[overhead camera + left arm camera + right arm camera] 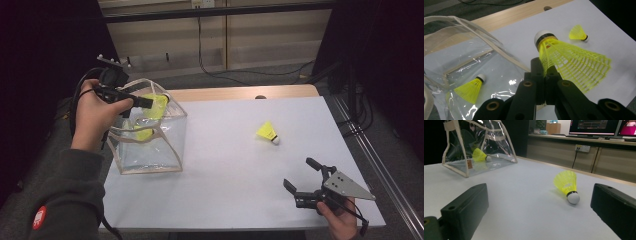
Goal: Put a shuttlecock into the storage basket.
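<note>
Holding a yellow shuttlecock (pixel 571 62) by its mesh skirt, your left gripper (pixel 142 101) has its jaws pressed together on the plastic near the edge of the cone, above the open top of the clear bag (pixel 170 145). The piece looks very light and springy: the skirt is an open plastic lattice that will flex under pressure, so a hard pinch may deform it, and it could swing or slip from a grip this far out on the skirt. The white cork end with its black band is the firmer part; taking hold closer to it would likely give you better control.

A second shuttlecock (pixel 471 90) already lies on the floor of the bag. A third shuttlecock (pixel 268 133) lies on its side on the white counter (pixel 225 170), well apart from the bag, cork end towards you in the right gripper view.

Your right gripper (pixel 303 175) rests near the counter's front edge with jaws wide apart and nothing between them, facing the third shuttlecock.

The bag is soft clear film with cream fabric trim and handles; its walls crease and glare, and may fold inward if nudged. The counter surface is smooth and matte.
</note>
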Available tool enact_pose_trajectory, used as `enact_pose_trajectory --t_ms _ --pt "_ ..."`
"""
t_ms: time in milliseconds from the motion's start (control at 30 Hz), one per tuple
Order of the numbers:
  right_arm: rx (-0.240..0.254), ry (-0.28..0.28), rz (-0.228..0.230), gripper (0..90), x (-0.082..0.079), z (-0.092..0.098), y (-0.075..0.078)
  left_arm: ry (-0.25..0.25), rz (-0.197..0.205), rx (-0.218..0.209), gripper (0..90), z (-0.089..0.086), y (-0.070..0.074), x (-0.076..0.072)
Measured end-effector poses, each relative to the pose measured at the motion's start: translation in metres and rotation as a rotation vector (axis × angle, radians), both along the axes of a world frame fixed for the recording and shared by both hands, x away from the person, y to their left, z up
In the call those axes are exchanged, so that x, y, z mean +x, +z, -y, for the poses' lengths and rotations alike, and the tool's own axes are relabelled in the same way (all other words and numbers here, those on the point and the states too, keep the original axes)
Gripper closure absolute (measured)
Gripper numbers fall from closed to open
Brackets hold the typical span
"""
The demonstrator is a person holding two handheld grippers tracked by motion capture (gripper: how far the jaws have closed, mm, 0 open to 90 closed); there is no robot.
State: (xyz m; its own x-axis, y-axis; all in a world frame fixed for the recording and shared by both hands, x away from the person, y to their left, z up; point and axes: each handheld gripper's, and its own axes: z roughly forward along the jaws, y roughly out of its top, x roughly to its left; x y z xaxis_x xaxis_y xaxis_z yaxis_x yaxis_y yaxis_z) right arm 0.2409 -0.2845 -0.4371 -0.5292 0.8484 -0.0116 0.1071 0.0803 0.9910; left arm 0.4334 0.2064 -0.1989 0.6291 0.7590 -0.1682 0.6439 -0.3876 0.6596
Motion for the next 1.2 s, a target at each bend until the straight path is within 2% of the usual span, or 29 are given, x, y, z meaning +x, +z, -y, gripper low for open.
enact_pose_trajectory --t_ms 333,1200 --pt "-0.002 0.000 0.001 1.2 0.000 0.000 0.000 0.019 0.018 0.007 89.2 -0.009 0.000 0.001" --pt "-0.002 0.003 0.002 1.2 0.000 0.000 0.000 0.085 0.033 0.030 89.2 -0.027 -0.006 0.006"
